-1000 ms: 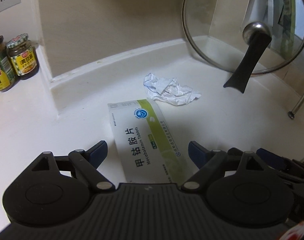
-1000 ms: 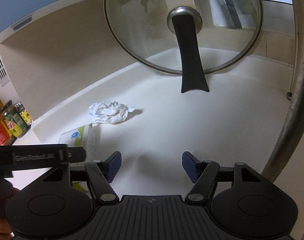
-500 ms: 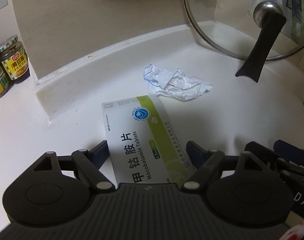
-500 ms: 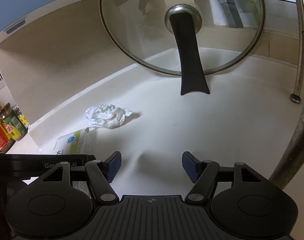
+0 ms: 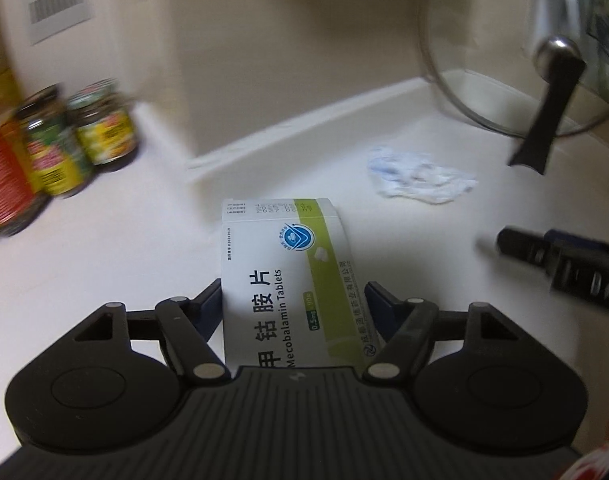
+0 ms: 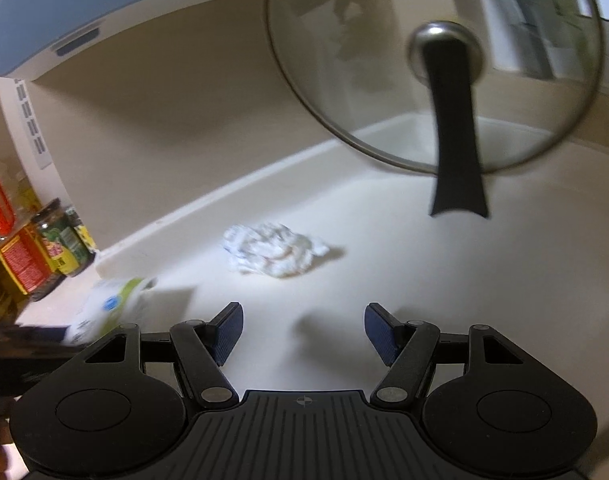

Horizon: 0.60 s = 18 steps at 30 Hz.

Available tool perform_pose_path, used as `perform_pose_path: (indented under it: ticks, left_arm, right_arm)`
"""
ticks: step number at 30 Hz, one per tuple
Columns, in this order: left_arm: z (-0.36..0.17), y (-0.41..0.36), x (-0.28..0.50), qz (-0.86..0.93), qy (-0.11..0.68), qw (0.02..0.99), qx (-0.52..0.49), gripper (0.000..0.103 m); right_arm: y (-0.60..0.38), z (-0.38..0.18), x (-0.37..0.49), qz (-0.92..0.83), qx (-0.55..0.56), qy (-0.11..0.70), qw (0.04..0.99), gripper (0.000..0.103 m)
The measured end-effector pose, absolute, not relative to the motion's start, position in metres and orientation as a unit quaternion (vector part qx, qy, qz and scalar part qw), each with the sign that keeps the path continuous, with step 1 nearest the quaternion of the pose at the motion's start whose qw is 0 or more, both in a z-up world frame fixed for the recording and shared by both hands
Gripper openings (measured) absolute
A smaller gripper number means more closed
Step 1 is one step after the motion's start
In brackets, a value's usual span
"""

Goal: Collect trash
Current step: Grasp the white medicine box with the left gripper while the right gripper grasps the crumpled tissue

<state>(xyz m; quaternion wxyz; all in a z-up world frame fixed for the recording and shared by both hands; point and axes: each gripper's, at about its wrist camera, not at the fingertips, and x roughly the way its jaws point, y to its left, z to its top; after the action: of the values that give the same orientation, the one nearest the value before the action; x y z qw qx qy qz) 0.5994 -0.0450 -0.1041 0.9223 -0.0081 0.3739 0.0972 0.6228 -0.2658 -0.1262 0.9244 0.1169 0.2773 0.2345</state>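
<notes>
Left gripper (image 5: 292,308) has just been closing on the tablet box (image 5: 288,276), near on the white counter (image 5: 104,264) — pads at both edges, so squeeze square. Right gripper (image 6: 302,332) gapes empty; crumpled tissue (image 6: 274,254) waits further back

White-and-green tablet box (image 5: 288,276) flat on counter, crumpled white tissue (image 5: 418,178) beyond it
</notes>
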Motion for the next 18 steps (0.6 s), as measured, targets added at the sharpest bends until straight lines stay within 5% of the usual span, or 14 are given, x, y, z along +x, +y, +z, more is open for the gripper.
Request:
perform_pose_path:
  ticks: [3,7,18]
  left_arm:
    - [-0.099,-0.018,0.582,0.127,0.37,0.92,-0.022,0.072]
    - [-0.088,0.017,0.566,0.173,0.361,0.916,-0.028,0.072]
    - [-0.068,0.071,0.547,0.249,0.34,0.906,-0.046,0.072]
  right_arm:
    - [-0.256,-0.123,0.633,0.254,0.106,0.261,0.925,0.068]
    - [-0.24,-0.12,0.649,0.258,0.077,0.246,0.931,0.082]
    - [-0.194,-0.127,0.698,0.274,-0.011,0.239,0.931,0.082]
